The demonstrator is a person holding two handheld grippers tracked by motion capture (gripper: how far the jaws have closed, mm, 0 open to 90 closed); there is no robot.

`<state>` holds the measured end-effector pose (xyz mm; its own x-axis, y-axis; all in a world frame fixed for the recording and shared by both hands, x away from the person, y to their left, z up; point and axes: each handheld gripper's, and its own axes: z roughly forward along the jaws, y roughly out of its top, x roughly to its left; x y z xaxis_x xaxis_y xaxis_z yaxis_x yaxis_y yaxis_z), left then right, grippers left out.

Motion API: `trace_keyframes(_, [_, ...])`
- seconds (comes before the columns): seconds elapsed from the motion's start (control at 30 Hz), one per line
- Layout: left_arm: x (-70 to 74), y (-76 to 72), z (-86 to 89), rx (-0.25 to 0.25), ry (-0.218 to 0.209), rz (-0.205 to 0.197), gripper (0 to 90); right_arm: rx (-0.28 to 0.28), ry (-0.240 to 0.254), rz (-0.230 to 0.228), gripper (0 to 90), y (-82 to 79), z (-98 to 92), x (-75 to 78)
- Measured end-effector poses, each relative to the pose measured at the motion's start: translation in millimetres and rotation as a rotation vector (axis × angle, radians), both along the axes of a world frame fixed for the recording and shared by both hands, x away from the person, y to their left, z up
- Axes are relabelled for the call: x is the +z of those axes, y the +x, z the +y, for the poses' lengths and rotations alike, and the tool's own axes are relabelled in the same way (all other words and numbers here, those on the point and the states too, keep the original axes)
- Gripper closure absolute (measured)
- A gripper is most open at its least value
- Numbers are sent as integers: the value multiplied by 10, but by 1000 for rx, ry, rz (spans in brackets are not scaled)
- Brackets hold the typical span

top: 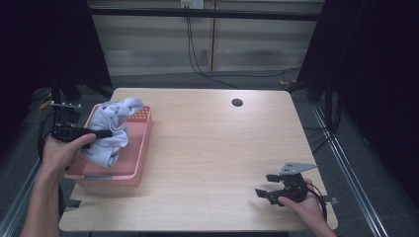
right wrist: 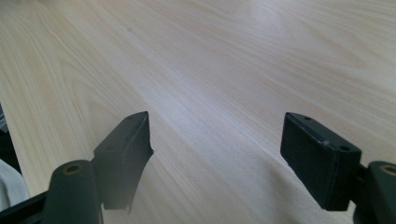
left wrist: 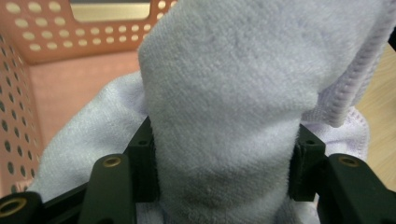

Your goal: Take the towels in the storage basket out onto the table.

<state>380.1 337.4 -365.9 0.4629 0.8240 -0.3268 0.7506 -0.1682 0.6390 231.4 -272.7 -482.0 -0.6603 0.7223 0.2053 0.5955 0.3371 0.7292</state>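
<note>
A pale lavender towel (top: 111, 131) is bunched up in the pink perforated basket (top: 141, 163) at the table's left. My left gripper (top: 101, 133) reaches in from the left and is shut on a thick fold of that towel (left wrist: 224, 116), which bulges up between both pads and hangs above the basket floor (left wrist: 79, 88). My right gripper (top: 264, 185) rests low over the table's front right corner, jaws open with bare wood (right wrist: 215, 93) between them.
The basket's perforated wall (left wrist: 18, 98) stands close on the left of my left gripper. A round cable hole (top: 237, 102) sits near the table's far edge. Cables run down the wall behind the table.
</note>
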Motion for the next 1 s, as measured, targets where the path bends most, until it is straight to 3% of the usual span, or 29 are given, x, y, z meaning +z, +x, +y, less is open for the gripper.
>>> trace_keyframes(0.03, [35,-4,-25,-27,-1,-7,423,-1,0,0,245,0,-3,2])
trace_keyframes(0.23, [147,-29,-86,-36,10,-22,421,1,1,-2,241,-4,-9,5])
trace_keyframes(0.33, [211,-49,-100,-43,-19,-39,421,-2,5,-1,240,-2,-18,7])
trace_keyframes(0.4, [261,-62,-132,-32,-5,-61,422,-3,6,0,240,-2,-19,7])
trace_keyframes(0.53, [336,-65,-182,-44,3,-60,421,-4,7,1,239,-2,-18,9])
trace_keyframes(0.6, [398,-63,-261,-75,31,-51,419,-4,13,-1,239,0,-25,11])
trace_keyframes(0.7, [443,-69,-363,-76,51,-46,419,-1,15,-1,238,3,-24,12])
trace_keyframes(0.83, [480,-90,-493,-124,40,-56,419,-2,15,-4,238,-3,-31,18])
trace_keyframes(1.0, [507,-105,-658,-140,28,-62,417,-6,16,-4,238,0,-41,18])
